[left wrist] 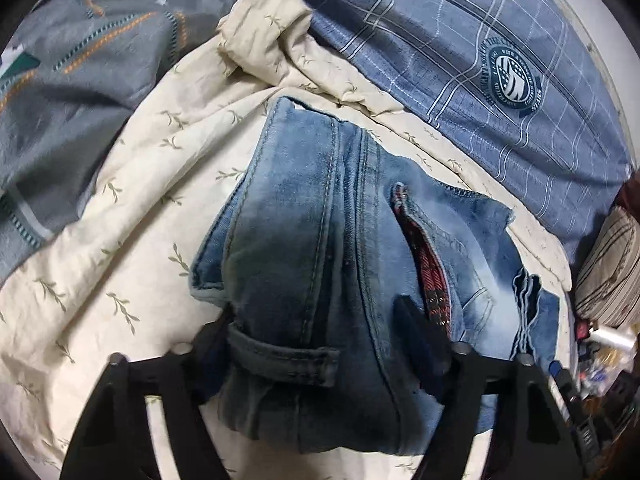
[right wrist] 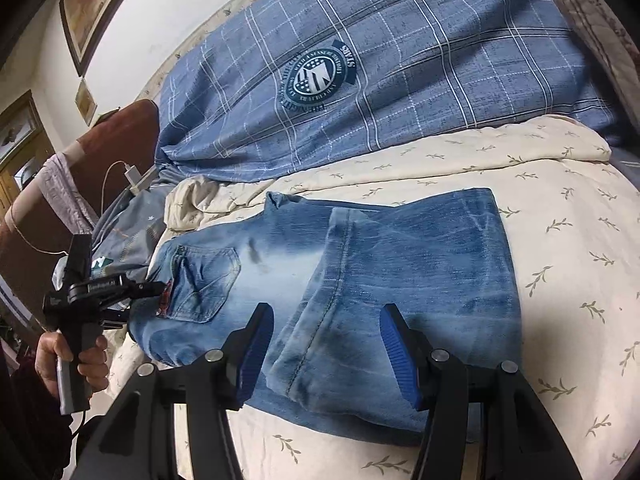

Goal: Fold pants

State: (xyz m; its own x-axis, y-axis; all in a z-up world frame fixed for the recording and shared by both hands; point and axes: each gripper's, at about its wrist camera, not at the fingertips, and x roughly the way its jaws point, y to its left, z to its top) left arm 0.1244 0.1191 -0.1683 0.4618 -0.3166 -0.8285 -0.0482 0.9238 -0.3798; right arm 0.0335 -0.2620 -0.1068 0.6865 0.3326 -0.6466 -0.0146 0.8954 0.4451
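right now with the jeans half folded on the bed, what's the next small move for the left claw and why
Probably close the left claw on the waistband end of the jeans. Its fingers straddle the bunched denim by the belt loop without clearly pressing it. The right claw likewise straddles the folded leg edge, open. A firm grip at the waist would likely let the next fold start.

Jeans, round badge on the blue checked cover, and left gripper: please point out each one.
jeans (right wrist: 420,264), right wrist view, on the folded leg panel.
round badge (right wrist: 318,76), right wrist view, on its striped centre.
left gripper (left wrist: 316,312), left wrist view, midway between the fingertips, at the waistband.
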